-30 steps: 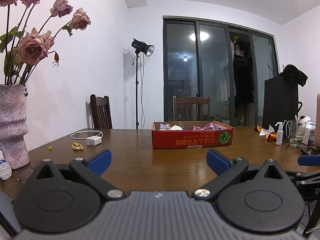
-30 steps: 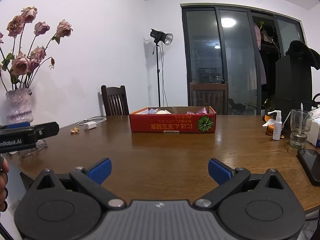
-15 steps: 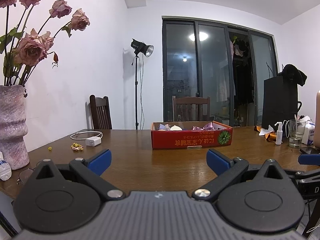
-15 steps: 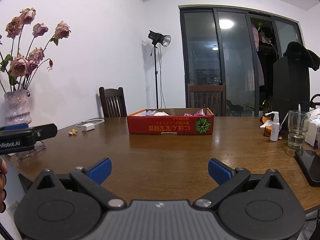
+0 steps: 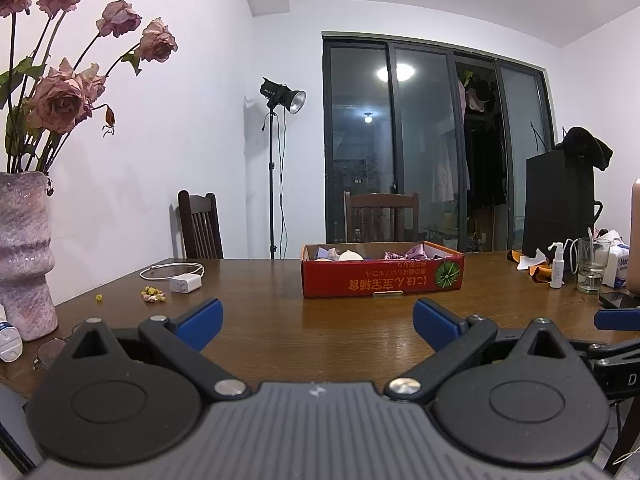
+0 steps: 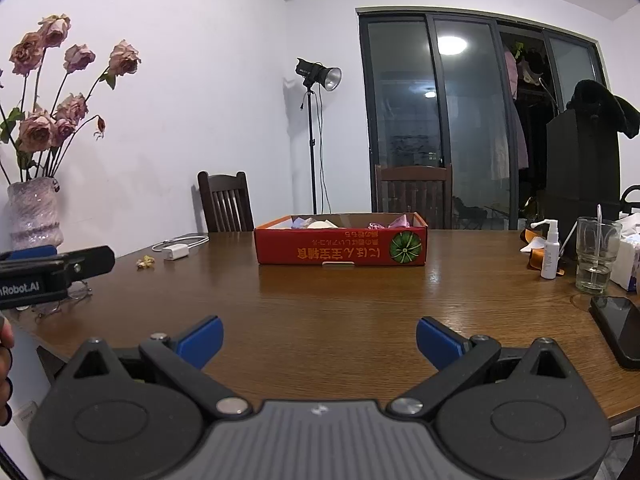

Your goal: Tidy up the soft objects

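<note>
A shallow red cardboard box (image 5: pixel 382 276) stands on the far middle of the brown wooden table (image 5: pixel 320 328); it also shows in the right wrist view (image 6: pixel 340 246). Soft things lie inside it: a cream one (image 5: pixel 351 256) and purple cloth (image 5: pixel 416 250). My left gripper (image 5: pixel 318 320) is open and empty, low over the near table edge, well short of the box. My right gripper (image 6: pixel 319 338) is open and empty, also near the front edge. The left gripper's side (image 6: pixel 52 268) shows at the left of the right wrist view.
A pink vase of dried roses (image 5: pixel 24 256) stands at the near left, with glasses (image 5: pixel 48 354) beside it. A white charger with cable (image 5: pixel 185 283) lies left of the box. A spray bottle (image 6: pixel 550 250), a glass (image 6: pixel 596 256) and a phone (image 6: pixel 618 328) are on the right.
The right gripper has drifted a little, so the box shifted slightly left in its view. The left gripper has hardly moved. Both stay open.
</note>
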A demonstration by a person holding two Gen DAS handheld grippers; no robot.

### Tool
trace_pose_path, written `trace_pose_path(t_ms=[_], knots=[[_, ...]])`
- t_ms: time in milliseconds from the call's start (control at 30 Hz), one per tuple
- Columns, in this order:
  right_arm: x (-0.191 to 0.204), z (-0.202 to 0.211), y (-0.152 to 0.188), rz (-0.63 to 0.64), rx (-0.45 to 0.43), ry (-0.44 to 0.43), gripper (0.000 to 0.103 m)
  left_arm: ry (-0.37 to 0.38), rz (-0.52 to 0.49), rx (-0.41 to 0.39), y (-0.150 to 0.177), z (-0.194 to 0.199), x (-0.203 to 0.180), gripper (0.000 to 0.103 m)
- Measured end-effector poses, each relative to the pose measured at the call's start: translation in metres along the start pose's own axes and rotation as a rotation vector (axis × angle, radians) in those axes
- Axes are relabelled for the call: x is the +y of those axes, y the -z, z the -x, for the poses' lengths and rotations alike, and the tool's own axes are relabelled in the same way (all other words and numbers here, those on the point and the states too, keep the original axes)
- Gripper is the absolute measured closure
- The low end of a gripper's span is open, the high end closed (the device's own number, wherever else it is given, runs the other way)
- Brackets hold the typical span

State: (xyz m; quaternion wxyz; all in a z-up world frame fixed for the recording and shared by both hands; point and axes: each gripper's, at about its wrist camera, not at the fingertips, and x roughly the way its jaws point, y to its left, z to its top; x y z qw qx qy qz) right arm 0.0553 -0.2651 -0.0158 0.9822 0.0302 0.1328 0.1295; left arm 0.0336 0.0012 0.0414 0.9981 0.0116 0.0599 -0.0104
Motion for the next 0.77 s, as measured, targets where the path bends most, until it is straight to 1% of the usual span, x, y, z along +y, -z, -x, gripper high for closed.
trace_pose_path(t_ms=[100,233,500,767], knots=[[-0.0002,0.0009,-0.0015,-0.008,-0.005,-0.013,0.000,-0.001,-0.002,-0.006,-0.0006,0.0014,-0.0001,0.000],[0.0008,0.0034,-0.0028,0.006,-0.019,-0.003,0.000,0.008,-0.003,-0.011,-0.0020,0.0031,0.0007,0.000],[0.0003,0.0070,-0.0065,0.020,-0.041,0.007,0.000,0.056,0.022,-0.009,-0.0035,0.0051,0.0032,0.000],[0.0002,0.0065,-0.0072,0.023,-0.039,0.007,0.000,0.061,0.009,-0.020,-0.0038,0.0080,0.0015,0.000]])
